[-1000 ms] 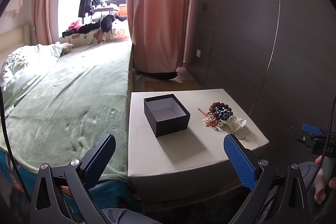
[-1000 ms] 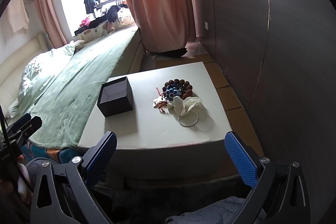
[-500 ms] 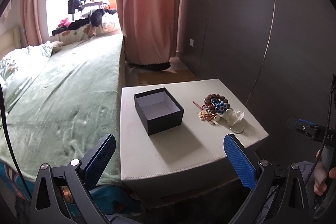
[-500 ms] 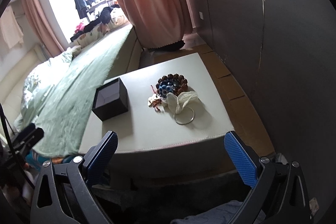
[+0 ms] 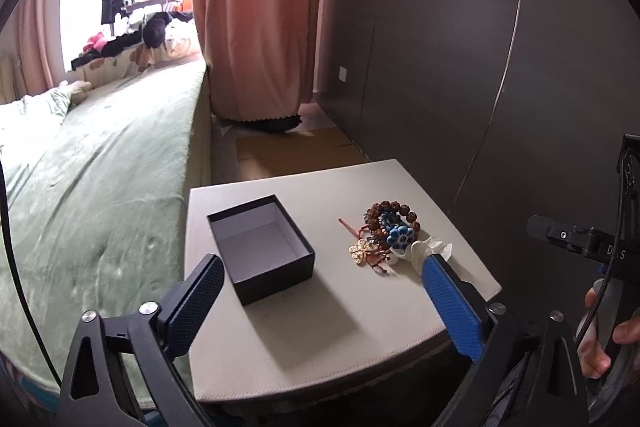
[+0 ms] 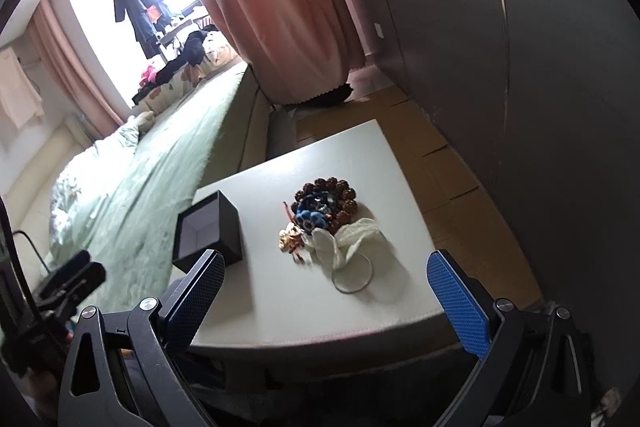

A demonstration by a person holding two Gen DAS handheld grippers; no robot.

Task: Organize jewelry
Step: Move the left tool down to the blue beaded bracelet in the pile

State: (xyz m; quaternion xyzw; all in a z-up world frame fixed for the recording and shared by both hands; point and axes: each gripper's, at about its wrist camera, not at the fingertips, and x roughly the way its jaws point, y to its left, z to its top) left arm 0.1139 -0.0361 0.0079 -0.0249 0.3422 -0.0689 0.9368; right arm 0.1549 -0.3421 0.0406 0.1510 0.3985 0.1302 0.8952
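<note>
Bed (image 5: 100,179) sits left of the white bench (image 5: 328,327); on the bench an open black box (image 5: 262,247) stands upright with nothing inside. Jewelry pile (image 5: 384,233) lies loose right of the box, apart from it. Left tongs (image 5: 320,307) closing but wide, nothing between the jaws; right tongs (image 6: 332,303) open, holding nothing.

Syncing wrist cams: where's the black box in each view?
Left wrist: black box centre, open top showing, left of the jewelry pile.
Right wrist: black box left of centre, same side of the pile.
Shared landmark: pink curtain.
</note>
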